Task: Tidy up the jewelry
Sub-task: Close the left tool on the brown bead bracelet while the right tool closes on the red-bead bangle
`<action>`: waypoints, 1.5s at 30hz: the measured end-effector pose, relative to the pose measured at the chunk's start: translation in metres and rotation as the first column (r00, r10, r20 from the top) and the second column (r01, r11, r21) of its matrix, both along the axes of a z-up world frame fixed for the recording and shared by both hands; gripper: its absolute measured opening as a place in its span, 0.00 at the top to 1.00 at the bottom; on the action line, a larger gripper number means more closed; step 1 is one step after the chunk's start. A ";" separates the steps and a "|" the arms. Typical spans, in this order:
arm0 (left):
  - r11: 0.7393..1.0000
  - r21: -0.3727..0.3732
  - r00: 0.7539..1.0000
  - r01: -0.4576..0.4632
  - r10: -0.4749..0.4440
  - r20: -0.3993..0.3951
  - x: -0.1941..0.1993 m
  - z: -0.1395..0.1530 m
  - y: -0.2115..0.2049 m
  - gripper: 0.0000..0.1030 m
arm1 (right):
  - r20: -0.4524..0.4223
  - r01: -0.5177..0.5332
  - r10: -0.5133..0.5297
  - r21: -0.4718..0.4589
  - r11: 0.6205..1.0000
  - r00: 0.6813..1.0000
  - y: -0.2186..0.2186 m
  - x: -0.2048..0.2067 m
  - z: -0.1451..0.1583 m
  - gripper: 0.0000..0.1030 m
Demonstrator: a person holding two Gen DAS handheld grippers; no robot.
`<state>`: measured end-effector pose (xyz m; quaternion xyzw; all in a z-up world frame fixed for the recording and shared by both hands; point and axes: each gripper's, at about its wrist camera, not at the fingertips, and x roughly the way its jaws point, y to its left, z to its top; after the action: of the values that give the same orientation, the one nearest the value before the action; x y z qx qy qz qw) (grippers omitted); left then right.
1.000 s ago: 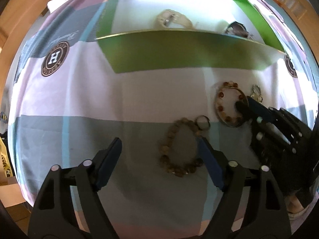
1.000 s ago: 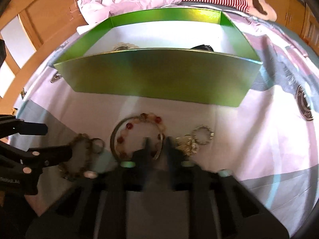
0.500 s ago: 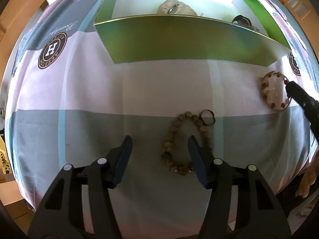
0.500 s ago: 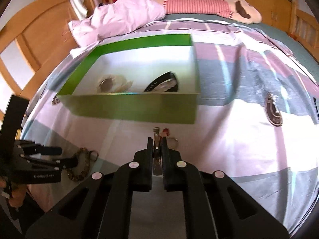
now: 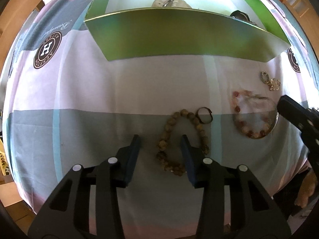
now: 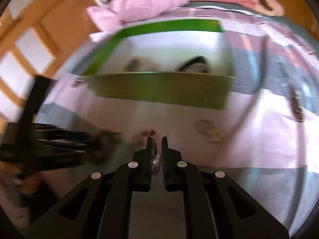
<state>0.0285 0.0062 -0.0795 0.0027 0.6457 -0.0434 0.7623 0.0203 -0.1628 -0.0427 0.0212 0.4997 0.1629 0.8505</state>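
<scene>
- While the left gripper point(image 5: 160, 147) is pointing straight down over the bed point(image 5: 139, 91), its jaws are closing around one side of the wooden bracelet point(image 5: 184, 139); the pads are not yet pressing on the beads.
- For a sound pick, the near strand should be sitting squarely between the pads before they meet, with the tips low enough to catch beads rather than sheet.
- A small ring point(image 5: 204, 115) is lying against the far end of that bracelet; it may drag along, so a slow lift seems wise.
- Being clamped on a red-beaded bracelet point(image 5: 253, 117), the right gripper point(image 6: 156, 139) is holding it clear of the sheet, tilted downward toward the box point(image 6: 159, 91).
- The held loop is hanging from its edge, so it should be carried steadily over the near wall before release.
- Inside the box point(image 5: 179, 33), a pale piece point(image 5: 169, 1) and a dark piece point(image 5: 240, 16) are already lying.
- A gold trinket point(image 5: 271, 80) is waiting on the bed near the box's right corner.
</scene>
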 end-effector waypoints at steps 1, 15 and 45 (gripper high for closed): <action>1.000 -0.004 1.000 -0.004 0.004 0.006 0.000 0.001 0.000 0.59 | -0.004 0.018 -0.018 0.008 1.000 1.000 -0.005 0.001 0.000 0.89; 1.000 0.007 1.000 -0.019 0.019 0.001 -0.006 -0.002 -0.008 0.53 | -0.035 -0.169 0.170 0.036 0.985 0.985 0.033 -0.015 -0.014 0.84; 1.000 -0.022 1.000 -0.006 0.006 -0.021 0.009 -0.009 0.019 0.47 | -0.027 -0.184 0.182 -0.090 0.979 0.983 0.053 -0.019 -0.039 0.86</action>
<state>0.0377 0.0255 -0.0889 -0.0082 0.6531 -0.0483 0.7557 0.0012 -0.1101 -0.0813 -0.0626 0.5146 0.2171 0.8271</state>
